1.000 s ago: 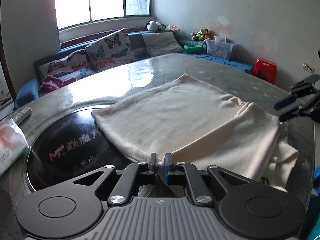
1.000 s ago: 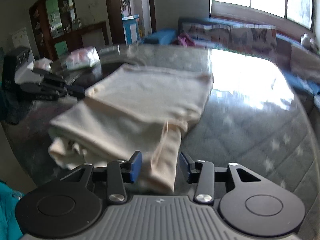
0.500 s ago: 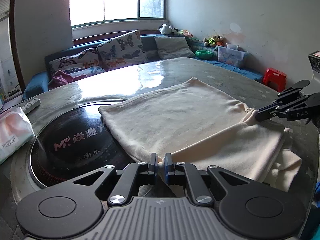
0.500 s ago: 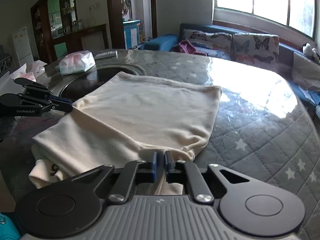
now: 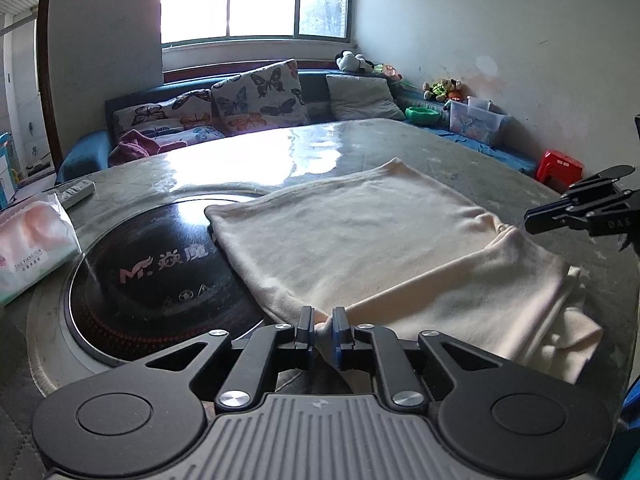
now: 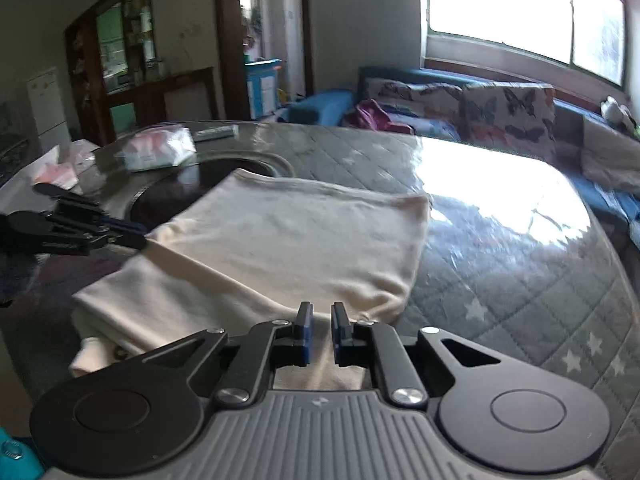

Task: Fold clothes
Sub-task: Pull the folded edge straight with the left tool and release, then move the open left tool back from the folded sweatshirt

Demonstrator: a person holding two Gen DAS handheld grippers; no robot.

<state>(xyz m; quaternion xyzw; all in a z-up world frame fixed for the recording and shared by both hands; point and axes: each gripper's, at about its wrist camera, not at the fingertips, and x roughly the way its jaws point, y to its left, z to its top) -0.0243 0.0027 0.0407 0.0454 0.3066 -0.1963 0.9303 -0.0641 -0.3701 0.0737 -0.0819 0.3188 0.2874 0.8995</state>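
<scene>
A cream garment (image 5: 360,240) was spread, partly folded, on the round tabletop (image 5: 400,140), one edge lying over a black induction cooker (image 5: 152,280). The left claw (image 5: 322,328) was seen easing apart, a pinch of the garment's near edge still pressed between its pads. The right claw (image 6: 319,330) was nearly closed over cloth, with a narrow gap left between its pads. A tissue pack (image 5: 28,240) lay beside the cooker.

Left hand-held gripper (image 5: 322,326) pinched, easing open; right hand-held gripper (image 6: 321,330) seemingly shut.
</scene>
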